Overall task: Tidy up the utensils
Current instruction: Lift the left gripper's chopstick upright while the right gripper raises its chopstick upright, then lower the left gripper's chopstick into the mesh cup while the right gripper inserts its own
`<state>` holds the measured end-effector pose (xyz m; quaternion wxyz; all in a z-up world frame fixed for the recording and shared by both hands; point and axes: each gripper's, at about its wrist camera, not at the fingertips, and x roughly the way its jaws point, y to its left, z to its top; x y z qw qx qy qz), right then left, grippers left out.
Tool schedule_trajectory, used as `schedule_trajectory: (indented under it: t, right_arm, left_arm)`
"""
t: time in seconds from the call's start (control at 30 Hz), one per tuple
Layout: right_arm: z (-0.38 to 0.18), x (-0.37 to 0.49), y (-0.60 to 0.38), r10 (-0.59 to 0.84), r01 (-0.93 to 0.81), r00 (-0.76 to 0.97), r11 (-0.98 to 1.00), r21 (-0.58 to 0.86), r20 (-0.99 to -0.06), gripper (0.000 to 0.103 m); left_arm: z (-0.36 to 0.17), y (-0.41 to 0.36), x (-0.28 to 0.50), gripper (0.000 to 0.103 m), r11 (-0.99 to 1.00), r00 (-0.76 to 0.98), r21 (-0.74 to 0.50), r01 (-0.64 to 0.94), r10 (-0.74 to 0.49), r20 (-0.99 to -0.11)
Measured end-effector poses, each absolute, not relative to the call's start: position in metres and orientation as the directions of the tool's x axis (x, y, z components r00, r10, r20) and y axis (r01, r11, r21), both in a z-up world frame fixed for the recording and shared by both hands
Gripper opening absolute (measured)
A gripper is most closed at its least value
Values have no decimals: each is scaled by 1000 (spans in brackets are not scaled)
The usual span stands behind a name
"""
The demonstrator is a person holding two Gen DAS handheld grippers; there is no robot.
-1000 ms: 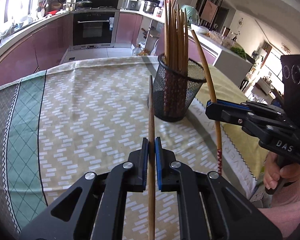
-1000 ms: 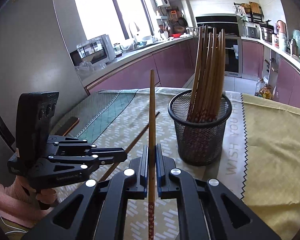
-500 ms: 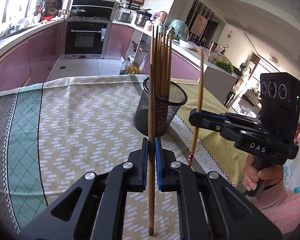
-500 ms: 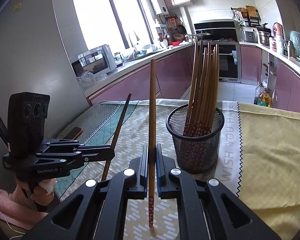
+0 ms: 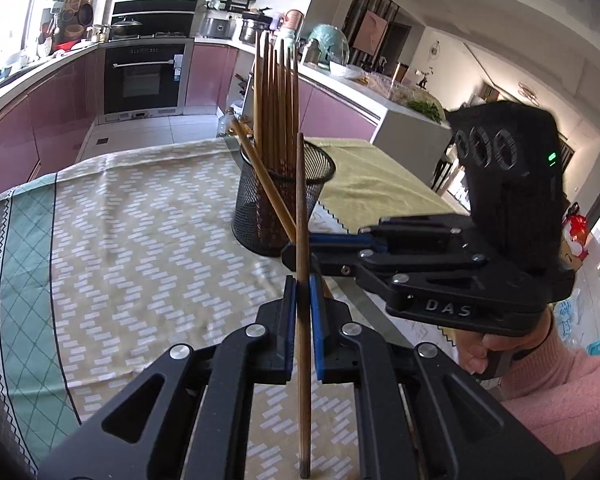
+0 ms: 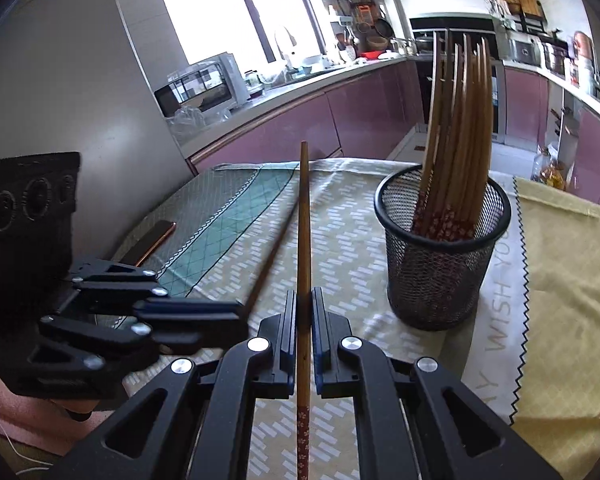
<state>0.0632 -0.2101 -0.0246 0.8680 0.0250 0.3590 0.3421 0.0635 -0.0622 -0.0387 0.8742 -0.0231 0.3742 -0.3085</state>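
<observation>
The left gripper [image 5: 303,312] clamps one brown wooden chopstick [image 5: 301,208] upright; the right gripper [image 6: 304,320] pinches another chopstick with a red patterned end [image 6: 304,240]. Both hover near the black mesh holder [image 6: 440,264] on the cloth-covered tabletop [image 5: 147,240].

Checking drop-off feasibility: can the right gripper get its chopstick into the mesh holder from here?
Probably yes. The right gripper grips a chopstick; the mesh holder stands ahead, its top open, though already fairly crowded.
</observation>
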Motion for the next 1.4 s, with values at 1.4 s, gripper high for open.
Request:
schedule_trajectory:
  t: [1.4]
  right_arm:
    - [20,49,-260,561,-505,678,825,254,-474,6]
  left_arm:
    - [-20,-61,81,7,864,625,-215,456,-483,-614]
